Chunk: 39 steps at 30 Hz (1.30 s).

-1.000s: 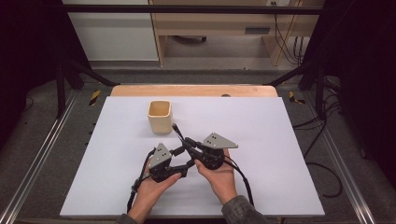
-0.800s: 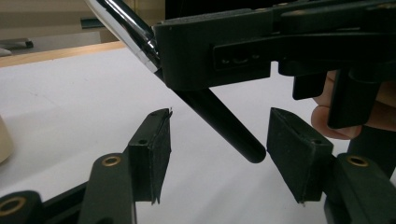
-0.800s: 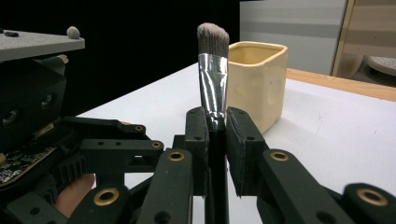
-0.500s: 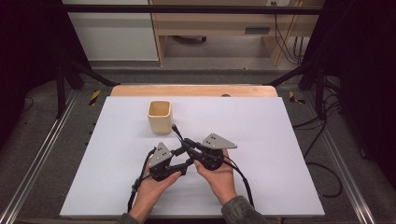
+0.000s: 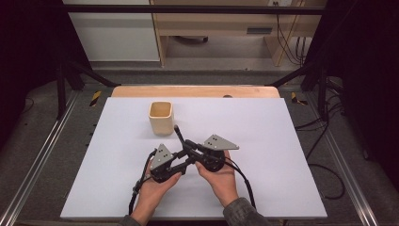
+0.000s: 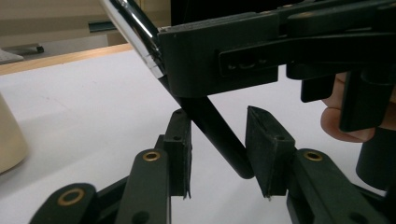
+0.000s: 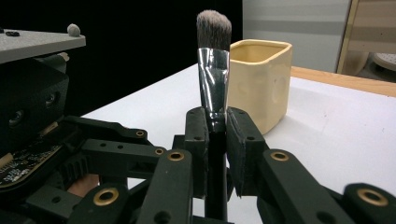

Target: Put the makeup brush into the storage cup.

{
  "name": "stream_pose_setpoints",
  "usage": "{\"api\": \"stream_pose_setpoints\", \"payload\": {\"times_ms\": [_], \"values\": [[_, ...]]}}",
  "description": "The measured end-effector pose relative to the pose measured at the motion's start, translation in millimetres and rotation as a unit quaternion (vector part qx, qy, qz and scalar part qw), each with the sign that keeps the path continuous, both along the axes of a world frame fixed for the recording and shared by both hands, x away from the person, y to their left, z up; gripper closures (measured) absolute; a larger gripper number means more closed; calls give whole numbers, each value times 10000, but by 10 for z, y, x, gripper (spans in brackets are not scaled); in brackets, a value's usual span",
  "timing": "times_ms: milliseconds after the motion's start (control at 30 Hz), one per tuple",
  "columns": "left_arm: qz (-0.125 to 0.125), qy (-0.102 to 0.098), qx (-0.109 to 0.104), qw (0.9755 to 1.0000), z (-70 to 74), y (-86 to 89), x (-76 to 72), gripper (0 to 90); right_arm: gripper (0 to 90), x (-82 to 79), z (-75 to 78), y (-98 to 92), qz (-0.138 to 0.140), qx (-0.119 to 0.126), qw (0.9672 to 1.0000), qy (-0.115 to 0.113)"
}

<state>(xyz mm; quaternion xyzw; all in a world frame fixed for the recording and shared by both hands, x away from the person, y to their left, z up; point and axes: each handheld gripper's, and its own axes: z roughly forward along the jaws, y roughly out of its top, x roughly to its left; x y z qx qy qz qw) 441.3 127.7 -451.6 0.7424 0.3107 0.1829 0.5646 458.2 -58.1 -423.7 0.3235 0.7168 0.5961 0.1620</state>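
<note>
brush (image 7: pixel 214 60) is pinched by the right tongs (image 7: pixel 216 126); its handle tip is hidden between the closing, still-spread left tongs (image 6: pixel 218 154).

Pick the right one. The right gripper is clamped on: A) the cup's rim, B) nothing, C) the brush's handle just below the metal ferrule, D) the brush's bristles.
C: in the right gripper view the right gripper pinches the brush on its dark handle just under the silver ferrule, bristles pointing up, while the cup stands apart behind it.
</note>
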Motion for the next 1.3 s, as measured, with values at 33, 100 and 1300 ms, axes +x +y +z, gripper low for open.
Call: {"api": "stream_pose_setpoints", "payload": {"times_ms": [33,100,1300], "values": [[11,1,0,10000,-1,3,-1,628,790,1,-1,1,3,1,10000,7],[27,9,-8,10000,-5,11,0,637,790,2,-2,0,6,6,10000,-2],[627,-88,-119,9979,-36,363,49,790,704,-5,46,-61,49,71,10000,47]]}}
